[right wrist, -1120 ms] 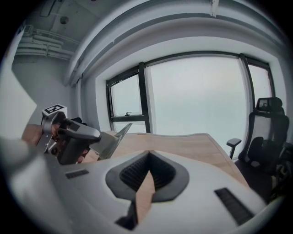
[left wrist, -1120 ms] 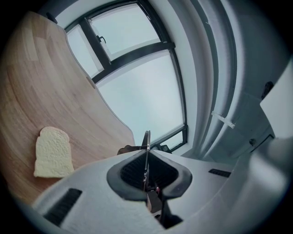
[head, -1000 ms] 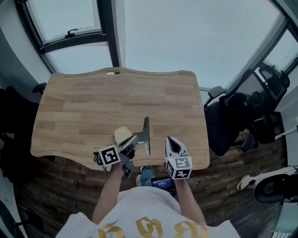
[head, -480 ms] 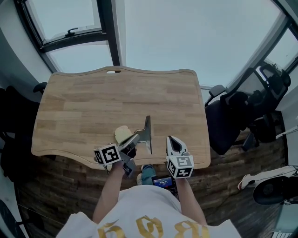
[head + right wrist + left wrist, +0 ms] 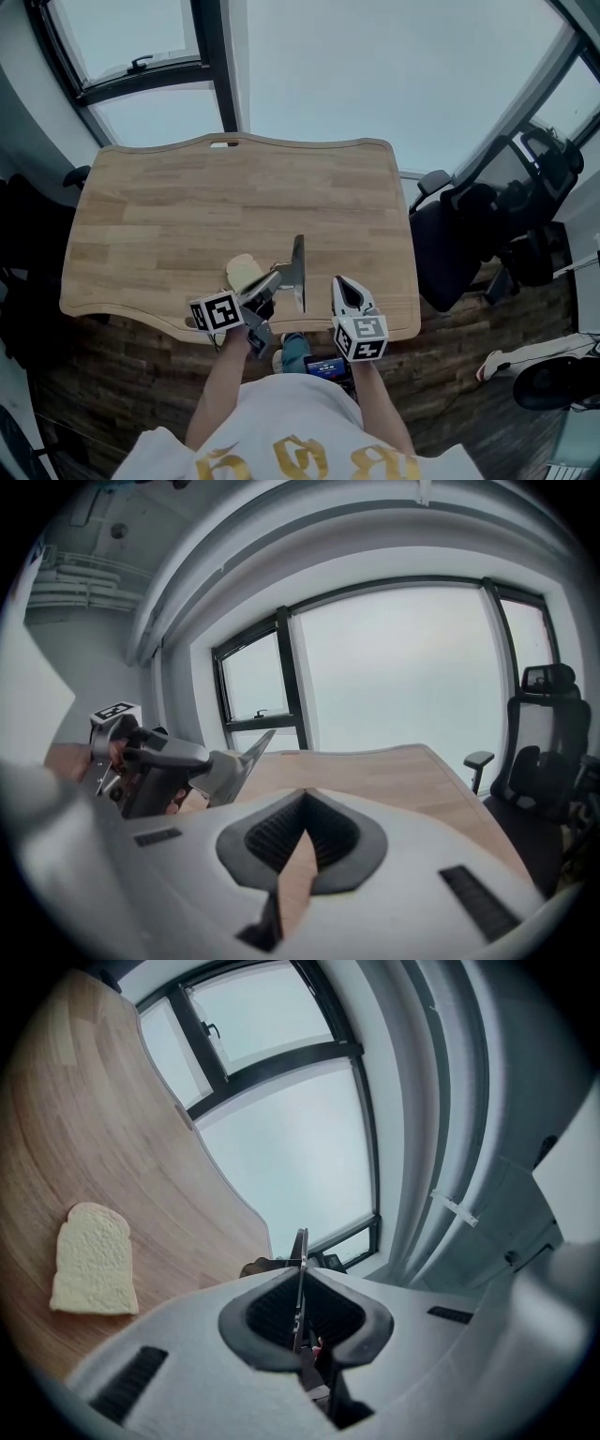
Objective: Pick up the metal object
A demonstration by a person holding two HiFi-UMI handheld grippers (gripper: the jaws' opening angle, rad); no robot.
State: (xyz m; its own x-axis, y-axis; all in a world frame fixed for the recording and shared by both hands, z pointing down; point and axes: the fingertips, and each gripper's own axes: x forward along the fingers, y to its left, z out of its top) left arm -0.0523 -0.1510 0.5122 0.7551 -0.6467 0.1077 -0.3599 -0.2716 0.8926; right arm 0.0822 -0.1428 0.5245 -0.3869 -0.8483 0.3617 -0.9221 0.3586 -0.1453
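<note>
So my left tongs are clamped tight on the thin flat grey metal blade. In the left gripper view I see it edge-on, a skinny line pinched right between the two dark pads and poking out past the tips. It's held up off the light wooden table with the wavy edge, over the near part of the table just in front of me, its long side pointing away toward the big frosted window. From the right gripper view the blade sticks up out of the left tongs at a slant, clear of the wood. Just to the left of the blade is a pale slice of white bread lying flat on the table, partly tucked behind the left tongs from my head view. My right tongs are closed with nothing in them, only a sliver of tabletop showing through behind the tips, and they hang just to the right of the blade, not touching it. A black office chair sits off the table's right side.
</note>
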